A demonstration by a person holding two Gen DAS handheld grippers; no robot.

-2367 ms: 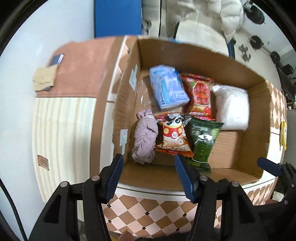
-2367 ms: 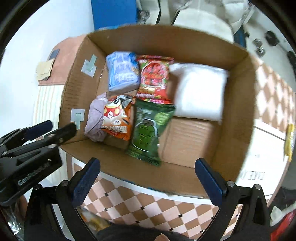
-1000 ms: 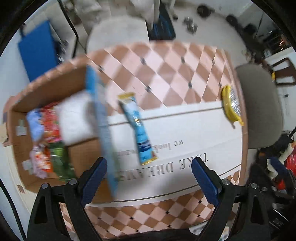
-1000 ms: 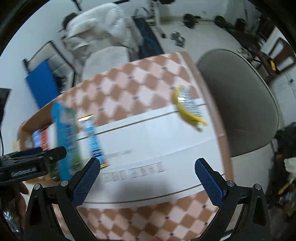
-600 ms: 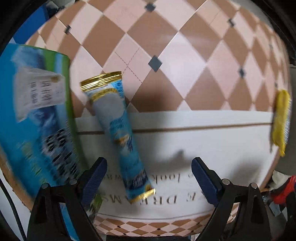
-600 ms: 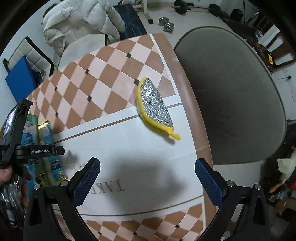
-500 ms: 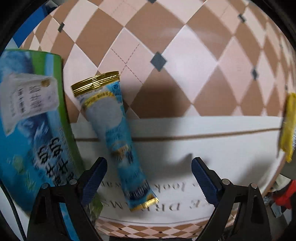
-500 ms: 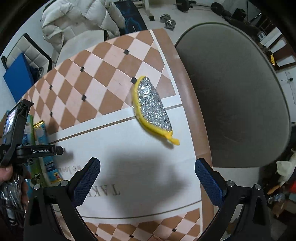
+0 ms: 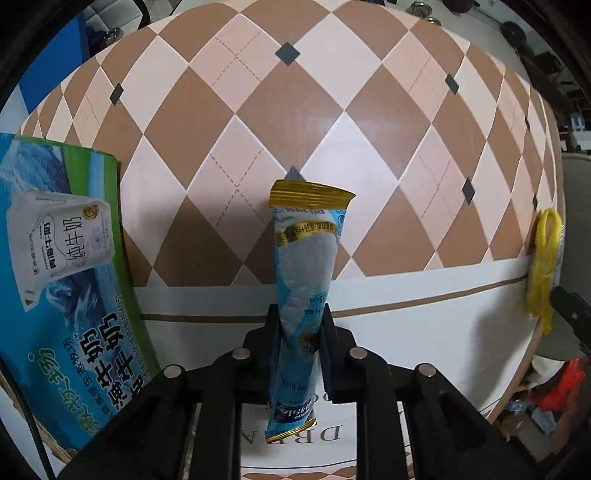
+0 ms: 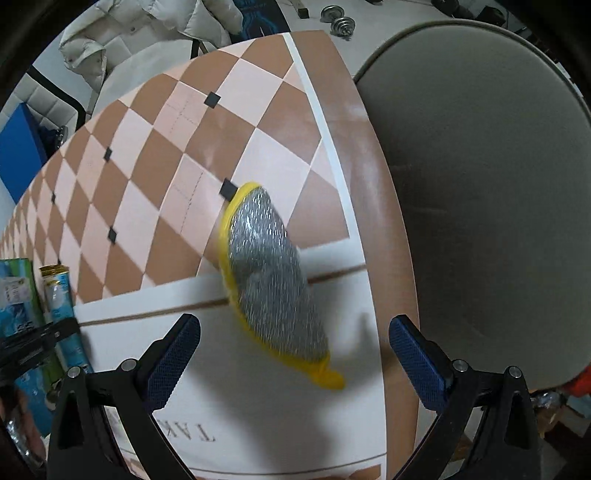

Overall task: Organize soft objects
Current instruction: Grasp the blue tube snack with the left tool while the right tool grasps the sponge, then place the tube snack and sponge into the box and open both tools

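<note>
My left gripper (image 9: 300, 325) is shut on a long blue snack packet (image 9: 304, 266) with gold ends, pinching it below its middle on the chequered tablecloth (image 9: 280, 110). The packet also shows at the far left of the right wrist view (image 10: 61, 306). My right gripper (image 10: 293, 343) is open wide, its fingers either side of a yellow-edged silver mesh scrubbing pad (image 10: 273, 284) lying near the table's right edge. The pad also appears at the right of the left wrist view (image 9: 545, 266).
A blue and green milk carton box (image 9: 62, 295) stands just left of the packet. A grey round chair seat (image 10: 480, 184) sits past the table's right edge. A white jacket (image 10: 122, 29) lies on a chair behind the table.
My left gripper moved in over the blue packet and shut on it. My right gripper moved closer to the scrubbing pad, still open.
</note>
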